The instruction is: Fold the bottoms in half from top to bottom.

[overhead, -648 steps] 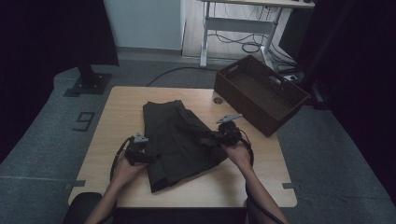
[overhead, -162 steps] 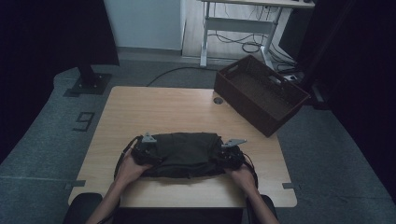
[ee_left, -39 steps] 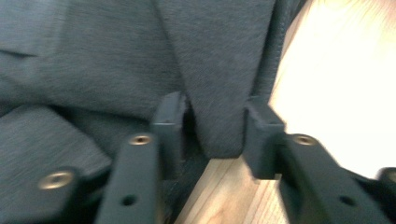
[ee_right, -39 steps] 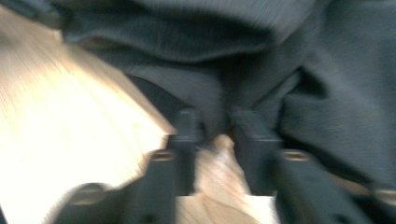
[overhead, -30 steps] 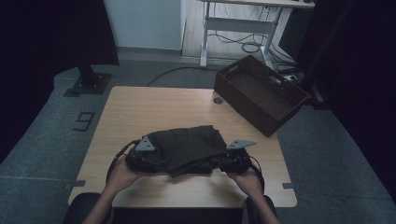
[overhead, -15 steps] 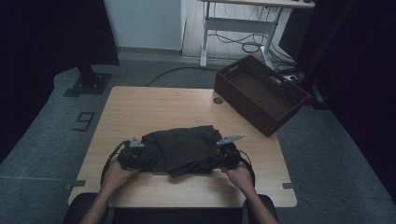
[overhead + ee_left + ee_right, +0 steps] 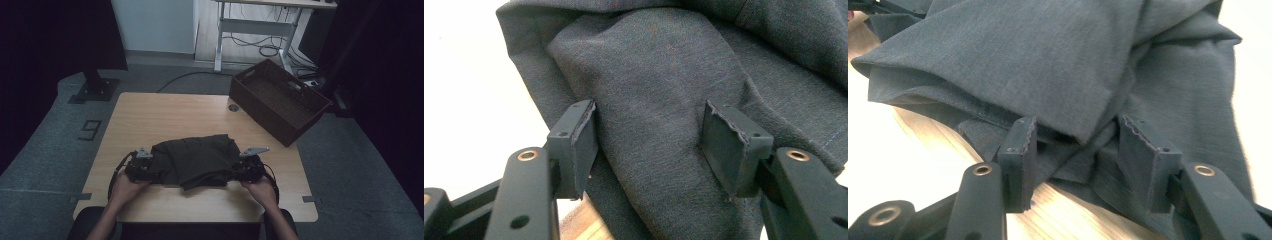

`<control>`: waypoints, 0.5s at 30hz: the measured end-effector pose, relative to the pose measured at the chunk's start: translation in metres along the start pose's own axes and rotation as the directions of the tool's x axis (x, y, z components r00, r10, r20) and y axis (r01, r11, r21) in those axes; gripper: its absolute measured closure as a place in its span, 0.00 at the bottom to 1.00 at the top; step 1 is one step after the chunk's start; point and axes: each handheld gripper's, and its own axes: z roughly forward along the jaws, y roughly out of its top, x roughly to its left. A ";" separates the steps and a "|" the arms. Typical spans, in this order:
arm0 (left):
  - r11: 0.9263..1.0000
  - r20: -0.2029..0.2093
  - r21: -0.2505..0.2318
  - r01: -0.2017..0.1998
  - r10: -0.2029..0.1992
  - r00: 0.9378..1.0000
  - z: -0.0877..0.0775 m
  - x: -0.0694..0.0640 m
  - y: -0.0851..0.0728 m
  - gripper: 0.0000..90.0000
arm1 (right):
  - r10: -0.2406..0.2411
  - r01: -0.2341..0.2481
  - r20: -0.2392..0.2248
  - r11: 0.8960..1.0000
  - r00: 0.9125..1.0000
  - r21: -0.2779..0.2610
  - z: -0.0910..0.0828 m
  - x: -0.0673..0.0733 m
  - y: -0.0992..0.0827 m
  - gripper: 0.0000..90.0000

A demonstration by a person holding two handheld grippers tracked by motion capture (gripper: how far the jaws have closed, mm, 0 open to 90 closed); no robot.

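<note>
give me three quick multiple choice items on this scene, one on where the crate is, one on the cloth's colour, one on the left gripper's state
1. Where does the brown crate stand?
A. at the table's far right corner
B. at the near left corner
C. on the folded cloth

2. What colour is the folded cloth?
A. white
B. dark grey
C. red

3. How do the jaws of the left hand-held gripper stand?
A. pressed flat together
B. apart, with cloth lying between them
C. closed on the crate's rim

Answers:
1 A, the high view shows it overhanging the far right corner of the table.
2 B, it looks dark grey in both gripper views.
3 B, the left gripper view shows a wide gap with cloth in it.
</note>
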 end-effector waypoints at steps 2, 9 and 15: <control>1.000 0.000 -0.001 0.002 -0.002 1.000 0.000 0.000 0.000 0.44 | -0.007 0.007 -0.022 1.000 1.000 0.006 0.006 0.001 0.000 0.80; 1.000 -0.002 -0.011 0.026 -0.026 1.000 0.000 -0.001 -0.002 0.46 | -0.014 0.014 0.002 1.000 1.000 0.006 0.005 0.013 0.005 0.94; 0.999 -0.024 -0.016 0.031 -0.031 0.999 0.001 -0.006 -0.002 0.50 | -0.025 0.025 -0.041 1.000 0.999 -0.013 -0.010 0.029 0.010 0.94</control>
